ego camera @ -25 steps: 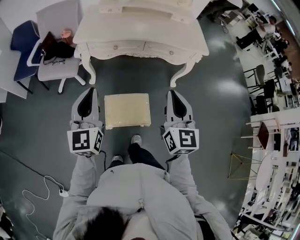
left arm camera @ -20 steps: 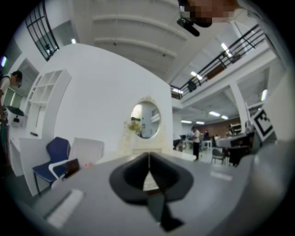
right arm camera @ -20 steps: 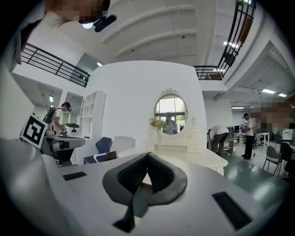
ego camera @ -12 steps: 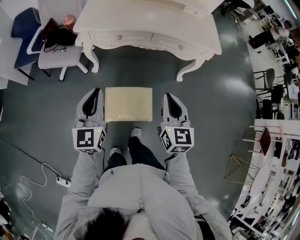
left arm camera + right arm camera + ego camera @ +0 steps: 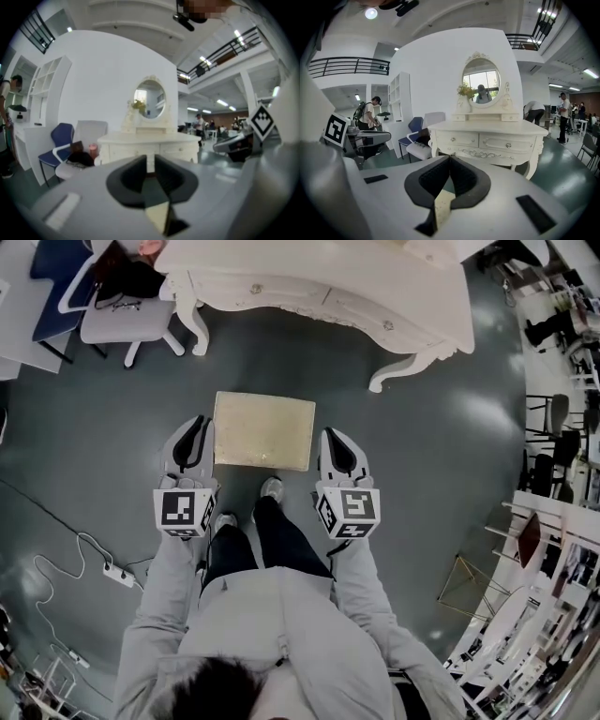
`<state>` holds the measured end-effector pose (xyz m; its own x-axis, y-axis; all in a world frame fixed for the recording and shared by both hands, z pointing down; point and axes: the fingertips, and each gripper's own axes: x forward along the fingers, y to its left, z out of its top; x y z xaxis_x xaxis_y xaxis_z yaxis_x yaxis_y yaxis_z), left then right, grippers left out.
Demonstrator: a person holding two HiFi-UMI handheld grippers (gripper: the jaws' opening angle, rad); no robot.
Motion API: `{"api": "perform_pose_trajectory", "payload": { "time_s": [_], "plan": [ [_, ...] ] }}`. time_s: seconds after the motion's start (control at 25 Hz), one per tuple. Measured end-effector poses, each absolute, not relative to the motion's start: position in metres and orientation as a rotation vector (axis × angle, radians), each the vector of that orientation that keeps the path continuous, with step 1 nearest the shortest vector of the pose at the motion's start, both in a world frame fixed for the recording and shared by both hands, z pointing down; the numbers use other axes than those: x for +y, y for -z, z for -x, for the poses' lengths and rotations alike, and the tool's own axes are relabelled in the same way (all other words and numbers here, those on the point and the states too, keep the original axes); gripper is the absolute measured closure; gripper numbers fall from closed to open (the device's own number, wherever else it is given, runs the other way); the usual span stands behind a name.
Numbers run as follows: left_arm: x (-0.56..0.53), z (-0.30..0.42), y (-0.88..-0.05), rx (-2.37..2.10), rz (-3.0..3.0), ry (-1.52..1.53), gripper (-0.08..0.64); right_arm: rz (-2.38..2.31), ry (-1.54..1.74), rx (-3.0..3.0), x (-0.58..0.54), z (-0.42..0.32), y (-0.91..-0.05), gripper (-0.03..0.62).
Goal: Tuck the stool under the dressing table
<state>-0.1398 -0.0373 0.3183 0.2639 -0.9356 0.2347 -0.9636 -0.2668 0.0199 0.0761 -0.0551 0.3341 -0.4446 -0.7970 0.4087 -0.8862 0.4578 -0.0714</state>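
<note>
Stool [image 5: 264,430] stands on the grey floor, roughly facing the dressing table [image 5: 375,282] but well short of it, with the gap between the table's legs open ahead. Left gripper [image 5: 198,423] sits just beside the stool's left edge and right gripper [image 5: 331,435] just beside its right edge. I cannot tell whether either touches the seat.

My left fingers have just been opening and are a slit apart, with nothing between them. My right fingers are together, tips meeting, holding nothing.

Judgement for this step: bear on both sides of the seat at equal height, press inward evenly, then slide it straight ahead. Keep it square so it clears the table's right front leg, the nearer of the two.
</note>
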Motion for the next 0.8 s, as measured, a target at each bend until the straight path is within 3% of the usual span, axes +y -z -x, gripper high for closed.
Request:
{"api": "perform_pose_trajectory", "payload": {
  "time_s": [0.8],
  "plan": [
    [-0.01, 0.124, -0.452, -1.724, -2.231, -0.468, 0.405, -1.353, -0.647, -2.255, -0.02, -0.104, -0.476, 0.538]
  ]
}}
